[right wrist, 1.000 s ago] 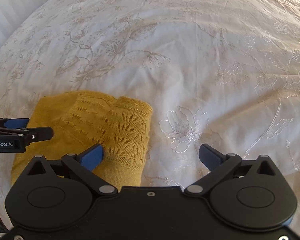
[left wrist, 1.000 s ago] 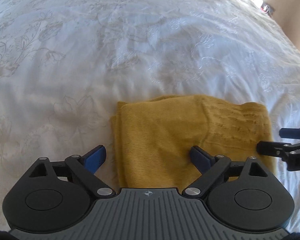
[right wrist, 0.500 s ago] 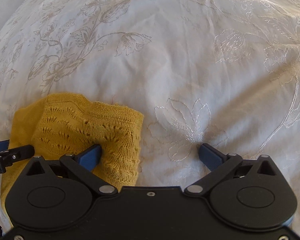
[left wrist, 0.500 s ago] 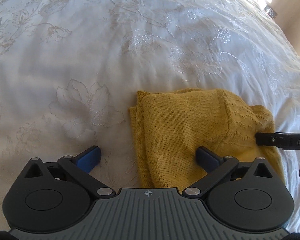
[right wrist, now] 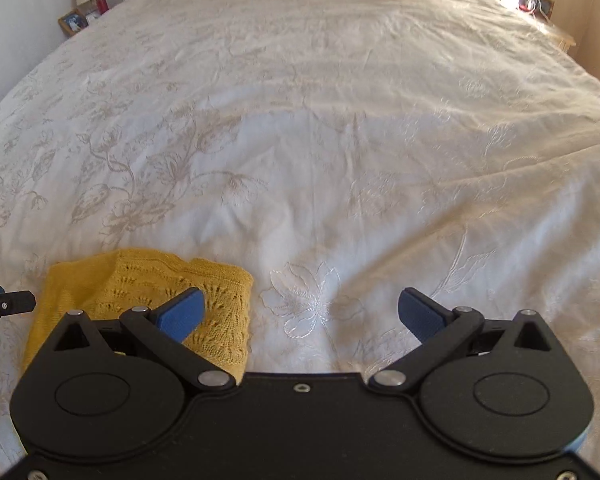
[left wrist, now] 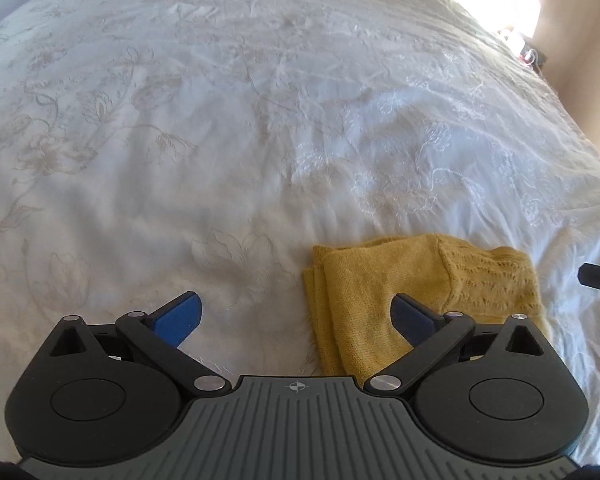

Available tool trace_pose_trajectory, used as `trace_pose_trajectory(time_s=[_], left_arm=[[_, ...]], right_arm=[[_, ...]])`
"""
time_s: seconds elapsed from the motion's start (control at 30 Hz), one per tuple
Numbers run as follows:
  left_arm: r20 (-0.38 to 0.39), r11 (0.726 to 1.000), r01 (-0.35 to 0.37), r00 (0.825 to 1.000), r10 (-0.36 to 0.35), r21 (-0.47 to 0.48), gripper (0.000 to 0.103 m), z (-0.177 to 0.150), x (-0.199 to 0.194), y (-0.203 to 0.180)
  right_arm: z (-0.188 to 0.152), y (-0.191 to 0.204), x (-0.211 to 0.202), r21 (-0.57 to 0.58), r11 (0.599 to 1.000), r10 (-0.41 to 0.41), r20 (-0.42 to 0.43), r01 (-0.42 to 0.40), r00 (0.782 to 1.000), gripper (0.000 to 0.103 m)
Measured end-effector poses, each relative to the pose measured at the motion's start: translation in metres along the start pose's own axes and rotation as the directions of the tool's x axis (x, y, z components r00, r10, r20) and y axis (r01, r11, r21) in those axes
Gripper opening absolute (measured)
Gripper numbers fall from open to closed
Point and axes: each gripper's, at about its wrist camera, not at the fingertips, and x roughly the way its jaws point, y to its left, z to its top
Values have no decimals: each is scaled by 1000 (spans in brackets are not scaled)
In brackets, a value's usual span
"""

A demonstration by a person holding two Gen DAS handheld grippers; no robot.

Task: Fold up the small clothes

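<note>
A folded mustard-yellow knit garment lies flat on the white embroidered bedspread. My left gripper is open and empty; its right finger sits over the garment's near part, its left finger over bare bedspread. In the right wrist view the garment lies at the lower left. My right gripper is open and empty; its left finger is above the garment's lacy right edge, its right finger over bedspread. The tip of each gripper shows at the edge of the other view.
The bed's right edge drops off by a beige wall. A nightstand with a lamp and photo frame stands at the far left, and another small table at the far right.
Both grippers have pulled back and up from the garment, so more of the bed shows. The garment stays folded in place. Both stay open.
</note>
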Motion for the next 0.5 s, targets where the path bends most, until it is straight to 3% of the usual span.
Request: trace_pose_trajectory(time_s=[0.13,0.27,0.5], left_arm=[[78,999,4,997,-6,33,103,-5,-42,-13],[146,998,1,989,-10,64,103,-19,-81,-38],[178,999,-25,984,19,35,102,-65,-129,-85]], right_arm=[[-11,14,-35,-16,999,37,88,-36,995,102],[-31,20,-66,-33,995,103,124,-99,987,102],[-75,23,-117,-129,977,189,164,-168,968,102]])
